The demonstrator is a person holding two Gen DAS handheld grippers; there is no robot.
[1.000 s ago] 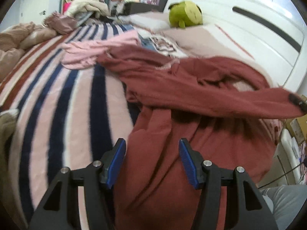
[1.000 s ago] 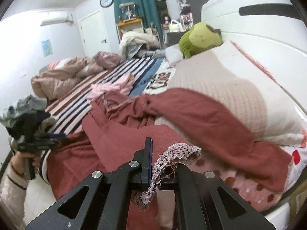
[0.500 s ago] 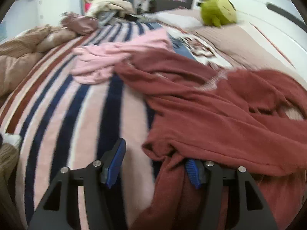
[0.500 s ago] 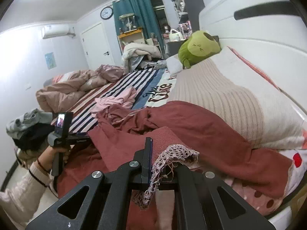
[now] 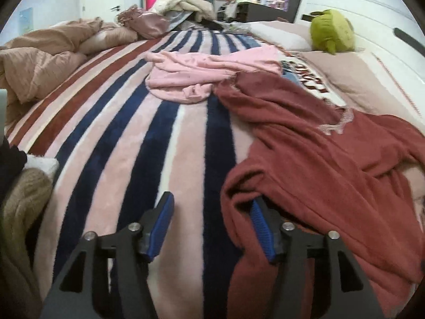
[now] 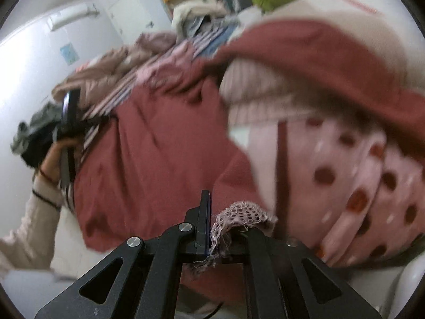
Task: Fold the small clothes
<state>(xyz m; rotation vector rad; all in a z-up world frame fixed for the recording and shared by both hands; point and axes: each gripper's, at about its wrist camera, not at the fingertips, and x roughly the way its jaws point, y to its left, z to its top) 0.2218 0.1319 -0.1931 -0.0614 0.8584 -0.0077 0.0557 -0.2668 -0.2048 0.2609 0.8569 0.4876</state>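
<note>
A dark red garment [image 5: 318, 159] with pink lace trim lies rumpled across the right of the striped bed. My left gripper [image 5: 212, 226] is open at the garment's left edge; its right finger [image 5: 261, 228] is tucked under a red fold, its left finger [image 5: 160, 226] is over the blanket. My right gripper [image 6: 209, 228] is shut on the lace-trimmed edge [image 6: 239, 215] of the same red garment [image 6: 159, 154], held over the bed's side. The right wrist view is blurred and tilted.
A pink garment [image 5: 207, 74] lies crumpled further up the striped blanket [image 5: 119, 146]. A green plush toy [image 5: 332, 30] sits by the white headboard. Tan bedding [image 5: 39, 61] is piled at the left. A polka-dot sheet [image 6: 358, 180] shows at the right.
My left gripper moved left to the garment's edge, its right finger now under a fold. My right gripper, still holding the lace edge, swung down and tilted, dragging the garment toward the bed's side.
</note>
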